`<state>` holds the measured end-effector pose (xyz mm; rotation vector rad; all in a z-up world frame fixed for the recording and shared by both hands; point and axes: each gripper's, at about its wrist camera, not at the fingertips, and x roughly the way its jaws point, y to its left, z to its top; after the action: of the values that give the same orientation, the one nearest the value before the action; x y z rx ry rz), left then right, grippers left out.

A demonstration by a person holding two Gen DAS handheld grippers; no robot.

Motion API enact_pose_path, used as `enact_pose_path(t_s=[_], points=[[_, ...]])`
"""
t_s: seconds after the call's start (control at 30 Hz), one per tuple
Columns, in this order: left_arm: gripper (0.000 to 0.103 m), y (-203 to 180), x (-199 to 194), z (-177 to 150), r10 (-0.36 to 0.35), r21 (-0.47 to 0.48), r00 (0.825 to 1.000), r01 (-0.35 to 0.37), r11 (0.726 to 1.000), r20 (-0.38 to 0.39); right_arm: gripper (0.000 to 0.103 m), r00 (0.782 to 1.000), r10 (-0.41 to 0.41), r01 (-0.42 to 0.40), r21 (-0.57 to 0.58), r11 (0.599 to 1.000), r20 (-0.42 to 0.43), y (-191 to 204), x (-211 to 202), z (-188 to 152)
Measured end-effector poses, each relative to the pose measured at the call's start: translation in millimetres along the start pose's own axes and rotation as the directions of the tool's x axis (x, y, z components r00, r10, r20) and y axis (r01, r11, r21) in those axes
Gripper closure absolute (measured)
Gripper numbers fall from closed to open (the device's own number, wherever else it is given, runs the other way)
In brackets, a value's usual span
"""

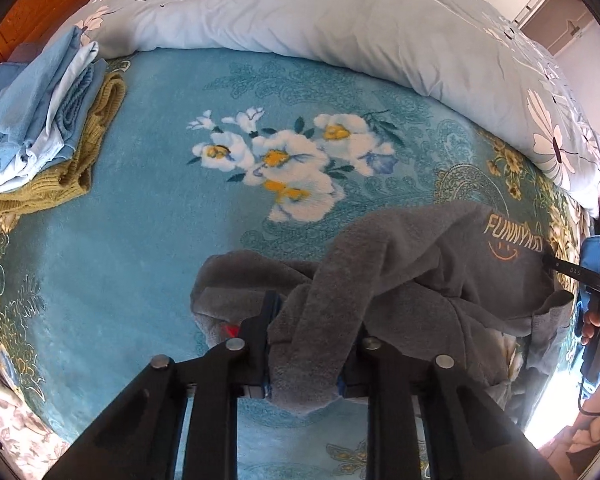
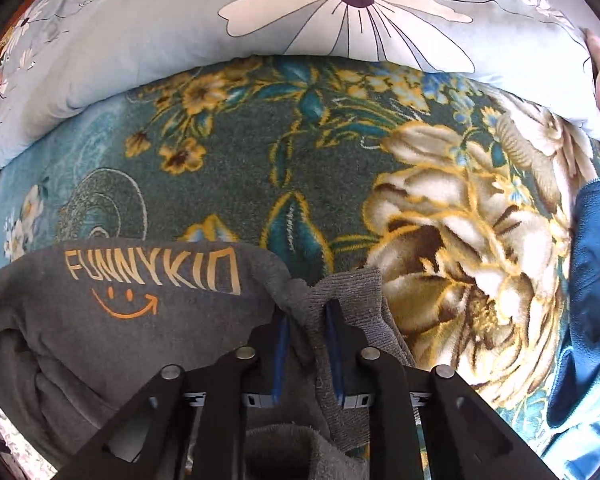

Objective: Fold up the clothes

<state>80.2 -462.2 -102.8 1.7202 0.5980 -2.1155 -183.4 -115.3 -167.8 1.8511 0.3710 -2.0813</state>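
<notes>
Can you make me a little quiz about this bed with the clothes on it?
1. True or false: both grippers are pinching the grey garment.
2. What colour is the knitted thing at the bottom of the folded pile?
A. red
B. olive green
C. black
3. Fill in: the word printed on the grey garment above the orange smile is ____.

Key
1. True. The left gripper and the right gripper each have grey cloth squeezed between their blue pads.
2. B. The lighter blue pieces lie on top of it, on the blue flowered blanket.
3. FUNNYKID.
</notes>
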Motion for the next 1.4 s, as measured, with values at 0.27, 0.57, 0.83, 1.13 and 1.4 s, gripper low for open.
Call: enact_pose_path(t_s=[0.27,0.57,0.83,1.13,1.4], points=[[0.084,-21,-37,54,-0.046,0.094,0.989,0.033,0.995,0.138,0.093,0.978,-0.041,0.027,0.067,0.997,0.206,-26,-73,14],[0.084,-73,-4,137,-0.094,0.213,0.986,0.063,0.975,0.139,0.094,0.936,-0.183,0.129,0.188,0.974,0.302,-77,-112,107],[0.077,-96,48,168,-0.047,0.239,0.997,0.03,0.97,0.066,0.093,0.96,-0.229,0.201,0.172,0.964,0.162,-80,-51,135],[0.04,-92,43,148,-0.03,0.236,0.997,0.014,0.972,0.065,0.084,0.958,-0.242,0.222,0.135,0.966,0.155,-65,-35,131],[0.027,-50,-10,84,-0.003,0.061,0.994,-0.004,0.998,0.11,0.034,0.951,-0.168,0.148,0.093,0.985,0.258,-44,-77,88]])
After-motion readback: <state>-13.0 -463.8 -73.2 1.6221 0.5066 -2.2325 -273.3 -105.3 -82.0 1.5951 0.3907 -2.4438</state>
